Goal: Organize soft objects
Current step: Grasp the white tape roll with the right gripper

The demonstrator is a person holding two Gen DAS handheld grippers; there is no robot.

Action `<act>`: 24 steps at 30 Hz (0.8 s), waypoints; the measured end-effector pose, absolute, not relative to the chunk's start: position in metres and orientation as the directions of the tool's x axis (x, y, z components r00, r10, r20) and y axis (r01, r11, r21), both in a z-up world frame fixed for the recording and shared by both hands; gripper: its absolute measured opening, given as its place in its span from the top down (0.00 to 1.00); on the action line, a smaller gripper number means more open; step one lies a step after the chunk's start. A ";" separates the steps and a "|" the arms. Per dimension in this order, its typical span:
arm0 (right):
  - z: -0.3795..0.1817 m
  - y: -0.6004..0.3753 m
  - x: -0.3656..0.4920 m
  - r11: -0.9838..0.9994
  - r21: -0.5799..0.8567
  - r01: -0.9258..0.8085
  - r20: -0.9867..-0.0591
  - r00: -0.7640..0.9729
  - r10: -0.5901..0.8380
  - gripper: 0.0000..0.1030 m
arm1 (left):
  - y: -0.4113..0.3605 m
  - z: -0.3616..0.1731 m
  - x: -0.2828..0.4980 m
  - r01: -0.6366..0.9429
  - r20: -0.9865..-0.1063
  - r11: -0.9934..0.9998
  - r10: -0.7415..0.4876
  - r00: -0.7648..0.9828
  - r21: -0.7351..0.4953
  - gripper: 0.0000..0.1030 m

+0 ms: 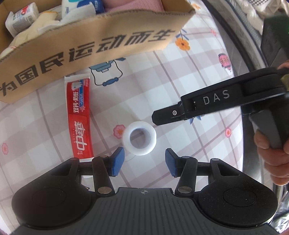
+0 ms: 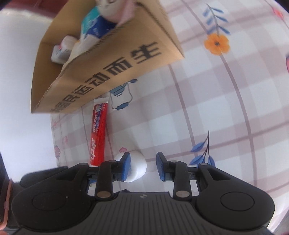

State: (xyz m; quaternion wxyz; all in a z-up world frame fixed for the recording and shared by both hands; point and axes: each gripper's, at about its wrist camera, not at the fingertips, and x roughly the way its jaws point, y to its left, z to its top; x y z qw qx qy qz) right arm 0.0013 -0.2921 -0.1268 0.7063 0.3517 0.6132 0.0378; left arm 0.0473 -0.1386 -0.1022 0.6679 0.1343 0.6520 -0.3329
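A white tape roll (image 1: 139,138) lies flat on the checked cloth, just beyond my left gripper (image 1: 144,160), which is open and empty. A red toothpaste tube (image 1: 79,117) lies to its left, pointing at the cardboard box (image 1: 90,47). My right gripper (image 2: 143,168) is open and empty; the roll (image 2: 138,167) sits by its left finger (image 2: 126,167), partly hidden behind it. The right gripper also shows from the side in the left wrist view (image 1: 162,117), just right of the roll. The tube (image 2: 98,137) lies left of it.
The box (image 2: 108,68) holds several soft items: tissue packs (image 1: 21,16), a cream cloth (image 1: 36,30) and something pink (image 1: 131,5). The flower-print cloth (image 2: 216,108) stretches to the right. A dark object (image 1: 274,39) stands at the far right edge.
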 end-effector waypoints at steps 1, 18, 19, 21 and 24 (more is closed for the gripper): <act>-0.126 -0.289 0.003 0.765 0.537 0.355 -0.843 0.243 0.480 0.66 | -0.140 -0.105 0.047 0.623 -0.962 0.741 -0.261 -0.075 -0.250 0.52; -0.141 -0.249 0.022 0.855 0.490 0.172 -0.870 0.163 0.466 0.70 | -0.160 -0.134 0.050 0.629 -0.981 0.757 -0.186 -0.050 -0.175 0.53; -0.141 -0.249 0.022 0.856 0.489 0.169 -0.870 0.163 0.465 0.71 | -0.162 -0.135 0.051 0.628 -0.981 0.758 -0.188 -0.048 -0.176 0.53; -0.141 -0.247 0.023 0.859 0.485 0.165 -0.872 0.162 0.461 0.71 | -0.163 -0.135 0.051 0.626 -0.981 0.760 -0.189 -0.045 -0.175 0.53; -0.142 -0.244 0.024 0.861 0.481 0.168 -0.875 0.163 0.456 0.71 | -0.166 -0.137 0.053 0.618 -0.981 0.767 -0.188 -0.041 -0.173 0.53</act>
